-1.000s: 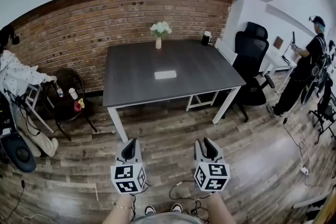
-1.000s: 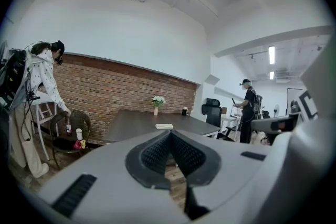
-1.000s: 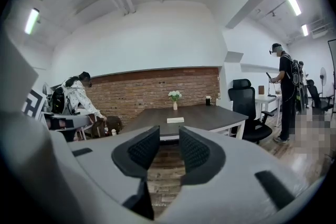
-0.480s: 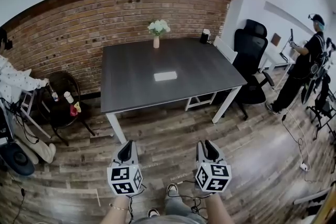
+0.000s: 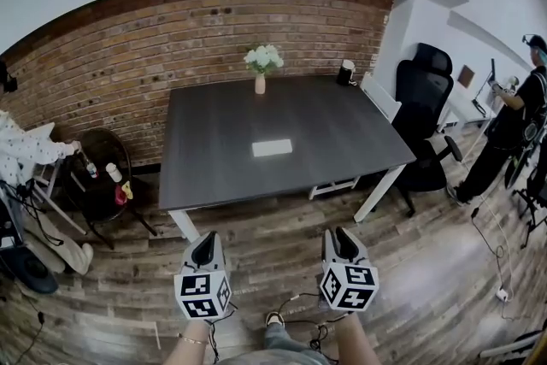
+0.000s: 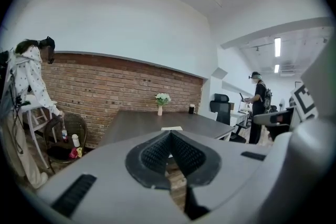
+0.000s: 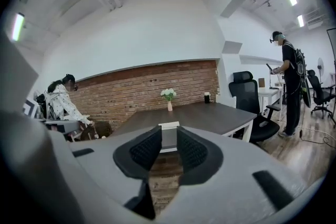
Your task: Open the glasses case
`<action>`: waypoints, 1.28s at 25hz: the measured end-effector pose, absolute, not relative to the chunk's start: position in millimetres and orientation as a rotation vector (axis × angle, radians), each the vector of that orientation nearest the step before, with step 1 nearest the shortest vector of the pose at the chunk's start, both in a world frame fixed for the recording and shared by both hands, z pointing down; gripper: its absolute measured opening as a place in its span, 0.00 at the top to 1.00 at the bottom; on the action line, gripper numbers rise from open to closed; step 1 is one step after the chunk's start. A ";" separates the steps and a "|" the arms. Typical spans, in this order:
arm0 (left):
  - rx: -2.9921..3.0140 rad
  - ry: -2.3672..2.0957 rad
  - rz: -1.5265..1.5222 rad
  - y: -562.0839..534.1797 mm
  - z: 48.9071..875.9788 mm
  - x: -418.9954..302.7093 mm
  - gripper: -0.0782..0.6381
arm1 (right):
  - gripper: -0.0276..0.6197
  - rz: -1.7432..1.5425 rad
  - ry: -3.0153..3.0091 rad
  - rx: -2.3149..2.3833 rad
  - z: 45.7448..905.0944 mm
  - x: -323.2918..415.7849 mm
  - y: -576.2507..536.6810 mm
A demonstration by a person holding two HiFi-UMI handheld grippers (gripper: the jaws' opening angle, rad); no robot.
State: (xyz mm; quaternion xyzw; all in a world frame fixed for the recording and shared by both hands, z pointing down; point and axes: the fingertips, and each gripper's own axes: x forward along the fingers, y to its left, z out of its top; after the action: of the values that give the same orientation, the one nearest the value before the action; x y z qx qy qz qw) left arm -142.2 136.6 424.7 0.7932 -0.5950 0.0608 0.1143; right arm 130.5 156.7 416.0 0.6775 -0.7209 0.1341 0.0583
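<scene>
The glasses case [image 5: 272, 148] is a flat white box lying closed near the middle of the dark table [image 5: 342, 128]. It also shows far ahead as the small white case [image 6: 171, 128] in the left gripper view and the case [image 7: 169, 125] in the right gripper view. Both grippers hover over the wooden floor, well short of the table's near edge. My left gripper [image 5: 205, 248] points at the table, its pads meeting at the tips of the left gripper [image 6: 169, 134]. My right gripper [image 5: 344, 241] has a gap between its pads, and the jaws of the right gripper [image 7: 169, 134] are closing on nothing.
A vase of white flowers [image 5: 261, 64] and a black cup [image 5: 346, 73] stand at the table's far edge by the brick wall. A black office chair [image 5: 427, 103] and a person [image 5: 513, 124] are to the right. A small round stand with bottles [image 5: 107, 179] is left. Cables [image 5: 299, 303] lie underfoot.
Both grippers have moved forward across the floor toward the table, which now looks nearer and larger. The case has not moved.
</scene>
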 end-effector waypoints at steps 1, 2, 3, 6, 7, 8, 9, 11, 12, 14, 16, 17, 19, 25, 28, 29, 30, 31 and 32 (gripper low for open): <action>2.321 -1.754 0.177 126.5 423.0 -138.1 0.90 | 0.81 0.401 -2.193 2.048 413.5 135.0 144.7; 2.315 -1.761 0.176 116.7 422.1 -133.9 0.90 | 0.81 0.399 -2.201 2.044 411.7 139.8 133.2; 2.310 -1.766 0.175 107.7 421.9 -129.4 0.90 | 0.81 0.399 -2.207 2.040 410.9 144.6 122.7; 2.294 -1.781 0.176 83.1 421.9 -116.6 0.90 | 0.81 0.406 -2.219 2.019 412.4 157.5 95.0; 2.289 -1.787 0.175 74.8 421.3 -112.5 0.90 | 0.81 0.408 -2.223 2.010 412.7 161.4 86.1; 2.286 -1.791 0.175 66.3 420.7 -108.3 0.90 | 0.81 0.409 -2.226 2.004 412.8 165.4 77.5; 2.283 -1.793 0.176 57.9 420.4 -104.0 0.90 | 0.81 0.411 -2.228 1.999 413.1 169.4 69.2; 2.281 -1.794 0.180 42.0 421.4 -95.9 0.90 | 0.81 0.415 -2.230 1.991 414.8 176.8 53.7; 2.279 -1.795 0.181 35.0 422.5 -92.2 0.90 | 0.81 0.417 -2.231 1.985 416.3 179.7 46.6; 2.275 -1.797 0.186 23.0 426.0 -85.6 0.90 | 0.81 0.422 -2.236 1.968 420.0 184.2 34.4; 2.268 -1.798 0.196 13.4 430.3 -79.7 0.90 | 0.81 0.431 -2.244 1.952 423.3 187.9 24.7; 2.265 -1.797 0.201 9.0 432.4 -77.1 0.90 | 0.81 0.436 -2.246 1.947 424.8 189.3 19.8; 2.258 -1.793 0.212 1.5 436.2 -74.3 0.90 | 0.81 0.454 -2.249 1.937 429.1 189.9 10.0; 2.230 -1.808 0.243 -24.9 448.8 -81.3 0.90 | 0.81 0.483 -2.247 1.903 444.4 184.7 -19.2; 2.214 -1.813 0.242 -46.4 455.1 -84.3 0.90 | 0.82 0.483 -2.243 1.884 449.9 183.9 -36.7; 2.209 -1.812 0.238 -55.6 457.8 -84.2 0.90 | 0.82 0.481 -2.239 1.880 452.2 184.7 -44.0; 2.204 -1.810 0.232 -66.2 460.2 -84.3 0.90 | 0.82 0.480 -2.235 1.878 454.1 185.3 -52.6; 2.200 -1.808 0.223 -78.1 461.8 -84.9 0.90 | 0.82 0.478 -2.230 1.878 455.2 185.4 -62.3; 2.200 -1.807 0.215 -91.1 462.2 -86.1 0.90 | 0.82 0.473 -2.226 1.880 455.0 184.8 -73.0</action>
State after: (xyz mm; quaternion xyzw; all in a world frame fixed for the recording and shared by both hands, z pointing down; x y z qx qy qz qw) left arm -86.1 -91.1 462.2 0.7627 -0.6263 0.0744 0.1429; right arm 184.8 -73.0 455.0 0.6342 -0.7506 0.1597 0.0948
